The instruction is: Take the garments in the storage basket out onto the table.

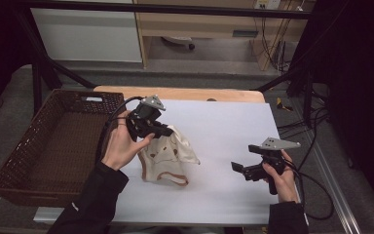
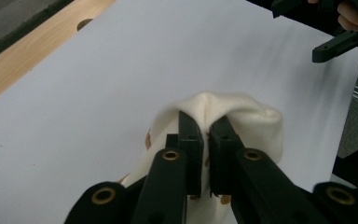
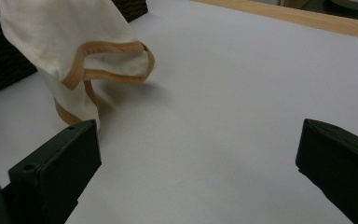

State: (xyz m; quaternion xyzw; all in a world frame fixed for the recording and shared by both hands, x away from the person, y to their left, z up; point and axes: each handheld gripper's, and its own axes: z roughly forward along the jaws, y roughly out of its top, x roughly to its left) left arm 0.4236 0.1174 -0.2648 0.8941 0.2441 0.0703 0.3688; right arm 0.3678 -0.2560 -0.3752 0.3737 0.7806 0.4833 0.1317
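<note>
Clenched in the left gripper [image 2: 205, 140], the cream garment [image 1: 168, 156] hangs limp below it — soft, light, best taken at the tan-trimmed hem — the right gripper [image 3: 198, 158] is held open.

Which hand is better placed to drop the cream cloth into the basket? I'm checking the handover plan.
Probably the left. The left gripper is already shut on the cream cloth, beside the wicker basket. The right gripper stands open, apart from the cloth.

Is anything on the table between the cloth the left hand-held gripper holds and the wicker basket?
Nothing visible. The left hand-held gripper pinches the cream cloth; only bare white table and the holding hand separate it from the basket.
</note>
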